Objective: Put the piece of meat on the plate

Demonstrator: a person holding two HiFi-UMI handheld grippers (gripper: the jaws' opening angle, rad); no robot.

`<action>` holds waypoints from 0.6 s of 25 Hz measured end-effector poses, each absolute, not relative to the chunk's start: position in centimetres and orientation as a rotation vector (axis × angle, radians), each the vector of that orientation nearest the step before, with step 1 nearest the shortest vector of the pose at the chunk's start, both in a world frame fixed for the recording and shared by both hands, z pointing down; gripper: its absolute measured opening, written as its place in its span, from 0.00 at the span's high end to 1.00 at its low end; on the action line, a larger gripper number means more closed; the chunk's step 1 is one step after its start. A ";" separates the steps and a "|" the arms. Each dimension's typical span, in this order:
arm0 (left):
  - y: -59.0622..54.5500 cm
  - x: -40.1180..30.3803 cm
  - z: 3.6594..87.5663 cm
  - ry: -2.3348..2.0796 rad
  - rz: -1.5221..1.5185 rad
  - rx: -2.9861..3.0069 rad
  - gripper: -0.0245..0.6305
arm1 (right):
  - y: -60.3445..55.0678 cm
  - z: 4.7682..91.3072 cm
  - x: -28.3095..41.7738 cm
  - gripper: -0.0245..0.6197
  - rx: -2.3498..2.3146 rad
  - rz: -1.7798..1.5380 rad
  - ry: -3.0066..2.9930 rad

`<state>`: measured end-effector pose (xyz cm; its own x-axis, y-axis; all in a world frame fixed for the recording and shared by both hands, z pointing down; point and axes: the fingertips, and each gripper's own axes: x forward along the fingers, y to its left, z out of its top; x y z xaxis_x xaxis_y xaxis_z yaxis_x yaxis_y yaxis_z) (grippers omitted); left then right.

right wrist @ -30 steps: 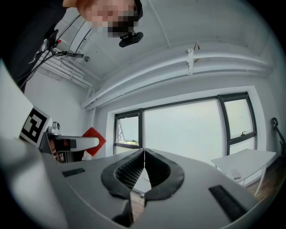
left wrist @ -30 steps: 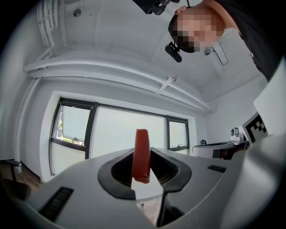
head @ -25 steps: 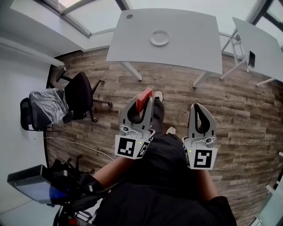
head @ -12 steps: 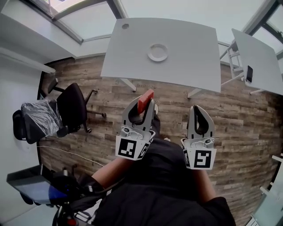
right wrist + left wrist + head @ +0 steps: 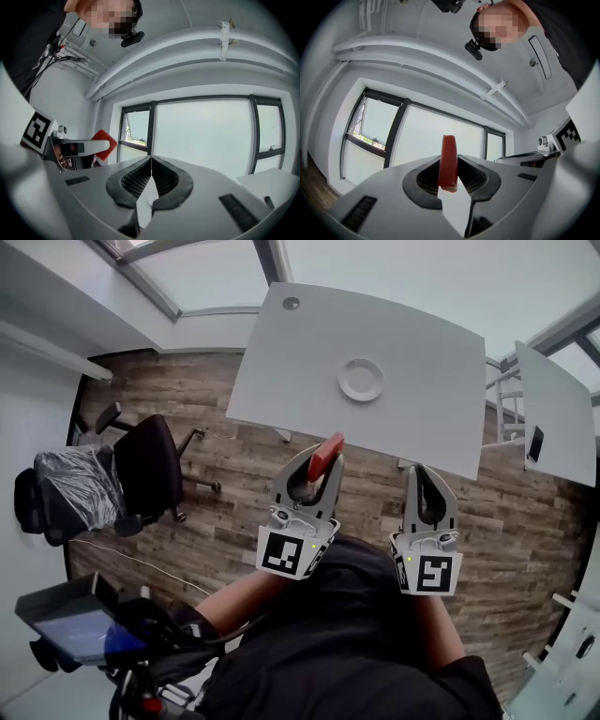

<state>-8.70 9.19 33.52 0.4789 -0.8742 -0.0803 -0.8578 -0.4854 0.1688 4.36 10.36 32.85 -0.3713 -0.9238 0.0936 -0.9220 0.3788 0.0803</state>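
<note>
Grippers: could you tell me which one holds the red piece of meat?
The left gripper, with the flat red meat slab clamped upright between its jaws; the right gripper is shut on nothing.

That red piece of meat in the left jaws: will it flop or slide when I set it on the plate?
Probably stiff: the piece of meat sticks out of the left gripper unsupported, without drooping. It is a thin flat slab, so on the plate it should lie flat, not roll. Its surface looks smooth, so it may slide a little.
</note>
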 end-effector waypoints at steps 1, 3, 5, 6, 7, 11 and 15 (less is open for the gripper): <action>8.5 -9.1 33.5 -1.533 -0.244 2.609 0.81 | 9.6 33.1 3.9 0.95 1.677 -0.019 -2.499; 7.2 -9.7 33.5 -1.529 -0.255 2.612 0.81 | 8.2 33.6 3.2 0.95 1.678 0.007 -2.492; 5.9 -10.3 33.3 -1.532 -0.259 2.619 0.81 | 6.9 33.6 2.8 0.95 1.684 0.028 -2.493; 5.2 -10.6 33.2 -1.536 -0.259 2.623 0.81 | 6.3 33.6 2.7 0.95 1.688 0.032 -2.495; 4.6 -10.7 33.1 -1.536 -0.261 2.626 0.81 | 5.6 33.4 2.6 0.95 1.694 0.033 -2.496; 3.2 -11.3 33.0 -1.533 -0.264 2.606 0.81 | 3.4 32.9 2.1 0.95 1.708 0.047 -2.512; 1.6 -12.6 33.5 -1.495 -0.263 2.590 0.81 | 1.2 32.7 1.2 0.95 1.724 0.036 -2.504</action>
